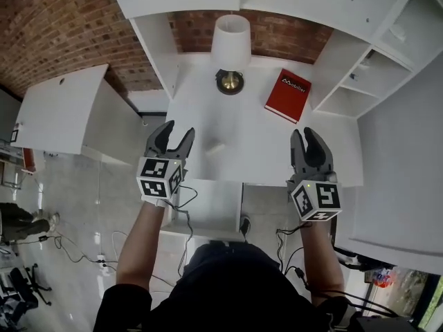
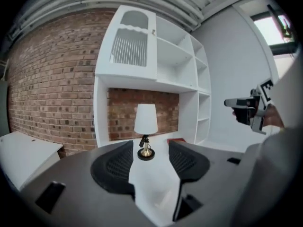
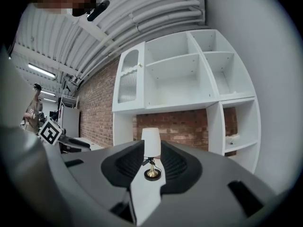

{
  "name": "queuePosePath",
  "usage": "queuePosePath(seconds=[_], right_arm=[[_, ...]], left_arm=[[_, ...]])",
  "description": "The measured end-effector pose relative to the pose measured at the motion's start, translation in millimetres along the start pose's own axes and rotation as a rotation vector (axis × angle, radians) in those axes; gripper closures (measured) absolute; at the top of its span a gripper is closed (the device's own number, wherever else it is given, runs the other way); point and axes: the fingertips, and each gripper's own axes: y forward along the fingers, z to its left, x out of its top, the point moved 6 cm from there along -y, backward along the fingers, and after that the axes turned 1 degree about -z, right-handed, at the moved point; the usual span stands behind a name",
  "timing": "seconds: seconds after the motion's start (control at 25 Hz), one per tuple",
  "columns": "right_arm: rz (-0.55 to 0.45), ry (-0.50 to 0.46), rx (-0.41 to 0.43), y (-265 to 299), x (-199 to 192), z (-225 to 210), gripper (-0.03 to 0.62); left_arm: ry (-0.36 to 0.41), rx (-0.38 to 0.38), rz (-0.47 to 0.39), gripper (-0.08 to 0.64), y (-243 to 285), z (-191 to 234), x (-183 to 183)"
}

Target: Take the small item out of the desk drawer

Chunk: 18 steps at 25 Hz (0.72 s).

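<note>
A small white item (image 1: 216, 147) lies on the white desk (image 1: 249, 151), between my two grippers and nearer the left one. Below the desk's front edge the white drawer (image 1: 214, 209) stands pulled out; I see nothing in it. My left gripper (image 1: 174, 140) (image 2: 149, 150) hovers over the desk's left front corner, jaws wide open and empty. Over the desk's right front, my right gripper (image 1: 309, 142) (image 3: 151, 148) has its jaws parted by a narrower gap, nothing between them. Both point toward the lamp (image 2: 145, 126) at the back of the desk.
The white lamp (image 1: 230, 47) stands at the desk's back, a red book (image 1: 288, 95) to its right. White shelves (image 1: 367, 68) rise on the right, a white cabinet (image 1: 62, 109) on the left. Cables (image 1: 76, 251) lie on the floor. A person (image 1: 17, 220) is far left.
</note>
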Motion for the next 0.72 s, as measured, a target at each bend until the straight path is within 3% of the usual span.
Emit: queuePosePath(seconds=[0.44, 0.72], right_arm=[[-0.099, -0.041, 0.038, -7.5, 48.1, 23.7, 0.494], [-0.138, -0.07, 0.062, -10.2, 71.4, 34.7, 0.494]], left_arm=[[-0.08, 0.054, -0.233, 0.331, -65.2, -3.7, 77.0], [-0.059, 0.085, -0.34, 0.334, -92.2, -4.6, 111.0]])
